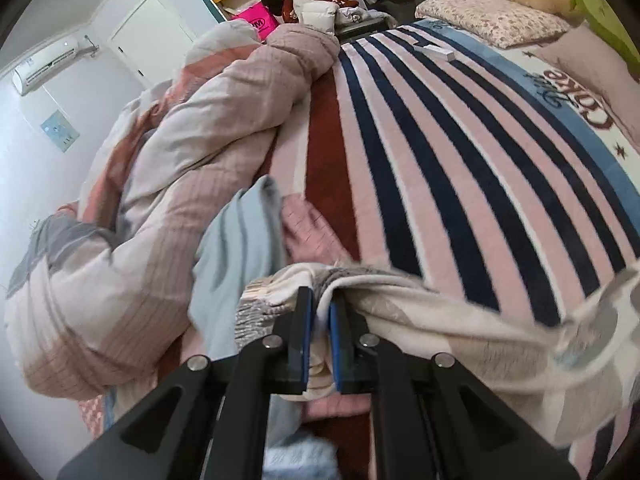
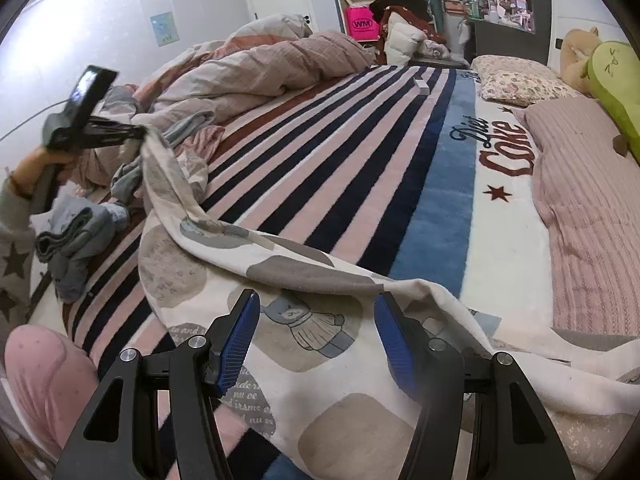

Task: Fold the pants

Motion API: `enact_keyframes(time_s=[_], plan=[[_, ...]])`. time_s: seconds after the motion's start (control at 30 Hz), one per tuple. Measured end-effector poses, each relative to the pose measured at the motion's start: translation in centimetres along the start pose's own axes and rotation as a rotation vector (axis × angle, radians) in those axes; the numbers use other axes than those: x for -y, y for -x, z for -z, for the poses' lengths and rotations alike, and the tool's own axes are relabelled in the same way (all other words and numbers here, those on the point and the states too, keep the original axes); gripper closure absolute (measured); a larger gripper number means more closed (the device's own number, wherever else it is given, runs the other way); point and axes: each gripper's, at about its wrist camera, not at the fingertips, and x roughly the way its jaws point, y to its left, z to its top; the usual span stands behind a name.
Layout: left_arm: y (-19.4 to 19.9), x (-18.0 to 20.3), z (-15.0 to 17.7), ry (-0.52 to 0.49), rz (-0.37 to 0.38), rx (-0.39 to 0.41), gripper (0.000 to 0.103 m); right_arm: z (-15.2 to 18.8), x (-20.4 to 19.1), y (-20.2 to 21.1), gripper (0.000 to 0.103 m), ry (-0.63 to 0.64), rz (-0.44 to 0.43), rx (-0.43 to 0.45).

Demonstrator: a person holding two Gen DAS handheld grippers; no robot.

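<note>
The cream-coloured soft pants printed with grey and beige rounded patches, lettering and small cartoon bears (image 2: 304,320) are lying spread across the near part of the bed, on top of the plush blanket striped in pink, navy and white (image 2: 360,168). One end of the garment is rising off the blanket toward the left, where the left gripper (image 1: 320,300) is pinching it: its blue-padded fingers (image 1: 306,320) are standing narrow, with a fold of the cream fabric squeezed between them. In the right wrist view that same gripper is showing at the left edge, lifted above the bed, with the cloth hanging from it in a twisted ridge that is running diagonally down to the foreground.

The right gripper (image 2: 316,312) is hovering over the broad, flatter part of the pants, its blue-padded fingers (image 2: 240,336) spread wide with a bear print showing between them; nothing is caught in it. The fabric there is lying slightly rumpled, its far edge turned up in a soft roll.

A crumpled quilt in pink, white and grey blocks (image 1: 168,152) is heaped along the left side of the bed. A bundle of light-blue and grey clothes (image 2: 76,236) is sitting near the bed's left edge, beside the pants. A floral pillow (image 2: 516,80) is resting at the far head end.
</note>
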Motion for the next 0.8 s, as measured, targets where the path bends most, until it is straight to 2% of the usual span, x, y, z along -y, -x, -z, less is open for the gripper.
enact_keyframes(time_s=[0.07,0.13,0.17,0.2,0.27,0.33,0.47,0.5,0.63,0.73,0.8], plan=[[-1.2,0.2,-1.0,0.013,-0.019,-0.002,0.093,0.0,0.1,-0.2,0.048,-0.001,0.006,-0.007],[-2.4,0.1,-1.8,0.019,-0.064,0.01,0.067,0.1,0.1,-0.5,0.048,-0.002,0.005,-0.016],[-2.6,0.0,-2.0,0.02,-0.076,0.034,0.036,0.2,0.3,-0.7,0.048,-0.006,0.005,-0.021],[-2.6,-0.1,-2.2,0.025,-0.074,0.055,0.016,0.3,0.2,-0.7,0.048,-0.008,0.005,-0.024],[-2.1,-0.9,-2.4,0.051,0.004,0.097,0.015,0.4,0.4,-1.1,0.048,-0.014,0.001,-0.029],[-1.7,-1.8,-2.5,0.085,0.079,0.095,0.015,0.4,0.4,-1.5,0.048,-0.021,-0.001,-0.034],[-1.9,-2.2,-0.9,0.08,0.158,0.016,0.015,0.4,0.5,-2.3,0.048,-0.034,-0.011,-0.041],[-2.0,-1.9,-0.1,0.063,0.172,-0.003,0.015,0.4,0.4,-2.3,0.048,-0.035,-0.013,-0.042],[-3.2,-1.4,2.5,0.036,0.144,-0.05,0.015,0.4,-0.1,-2.5,0.048,-0.036,-0.027,-0.041],[-4.7,-1.9,3.5,0.086,0.152,-0.075,0.015,0.4,-0.4,-2.2,0.048,-0.035,-0.037,-0.031],[-5.5,-2.1,3.5,0.121,0.204,-0.066,0.015,0.4,-0.5,-2.2,0.048,-0.037,-0.04,-0.029]])
